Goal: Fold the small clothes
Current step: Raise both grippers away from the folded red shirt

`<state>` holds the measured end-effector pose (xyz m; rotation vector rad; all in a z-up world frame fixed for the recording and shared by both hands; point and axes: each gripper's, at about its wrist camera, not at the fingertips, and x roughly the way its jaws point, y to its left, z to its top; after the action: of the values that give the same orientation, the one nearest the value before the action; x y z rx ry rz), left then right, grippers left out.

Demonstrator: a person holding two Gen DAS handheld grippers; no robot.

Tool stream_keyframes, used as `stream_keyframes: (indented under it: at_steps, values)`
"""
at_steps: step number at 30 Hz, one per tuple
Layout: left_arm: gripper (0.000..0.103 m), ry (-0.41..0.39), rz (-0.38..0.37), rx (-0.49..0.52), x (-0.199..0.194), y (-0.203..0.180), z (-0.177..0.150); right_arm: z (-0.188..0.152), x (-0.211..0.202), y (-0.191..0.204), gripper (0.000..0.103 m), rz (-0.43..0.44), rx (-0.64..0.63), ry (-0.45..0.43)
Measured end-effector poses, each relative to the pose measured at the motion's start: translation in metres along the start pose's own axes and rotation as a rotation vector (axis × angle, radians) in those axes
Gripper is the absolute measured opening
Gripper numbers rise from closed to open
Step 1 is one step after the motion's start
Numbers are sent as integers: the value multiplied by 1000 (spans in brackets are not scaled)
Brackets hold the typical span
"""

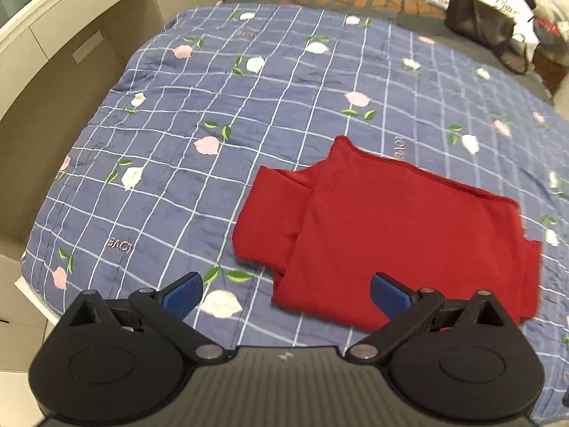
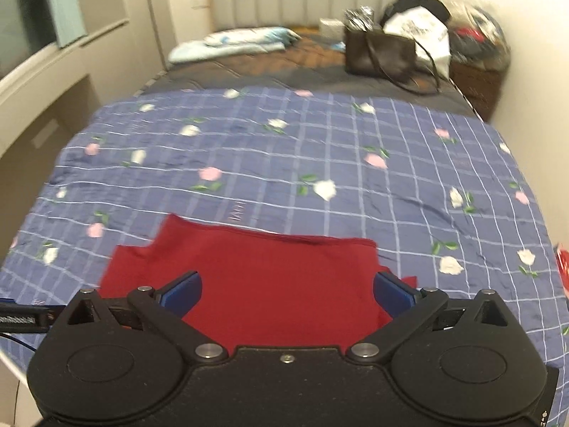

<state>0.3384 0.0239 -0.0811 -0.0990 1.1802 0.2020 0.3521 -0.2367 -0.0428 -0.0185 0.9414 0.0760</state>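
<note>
On the bed quilt (image 1: 249, 106) lies a soft, limp red garment (image 1: 391, 231). Both claws, left claw (image 1: 286, 293) and right claw (image 2: 287, 293), gape wide, empty; pinch an edge.

Quilt (image 1: 270, 82) print: small pink word, reads mirrored, "LOVE" likely, near left edge at lower left, again beside the red garment's (image 1: 391, 227) far edge. White bag (image 1: 505, 10) at back: dark script logo, too blurred to read.
</note>
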Motion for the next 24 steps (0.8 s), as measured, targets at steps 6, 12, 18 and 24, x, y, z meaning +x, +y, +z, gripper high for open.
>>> stream_keyframes:
  at_steps: [6,12,18,24]
  values:
    - [102,-72,-28,-18,-51,24,-34,-22,-61,34,102,40,11,-47]
    - [102,-123,-38,5,-94,42,-75,-53,-116,64,102,83,10,-102]
    - [102,-151,-44,36,-124,50,-109,-77,-154,87,102,92,-22,-122]
    - [102,-156,-20,33,-138,55,-124,-88,-170,93,102,89,-25,-125]
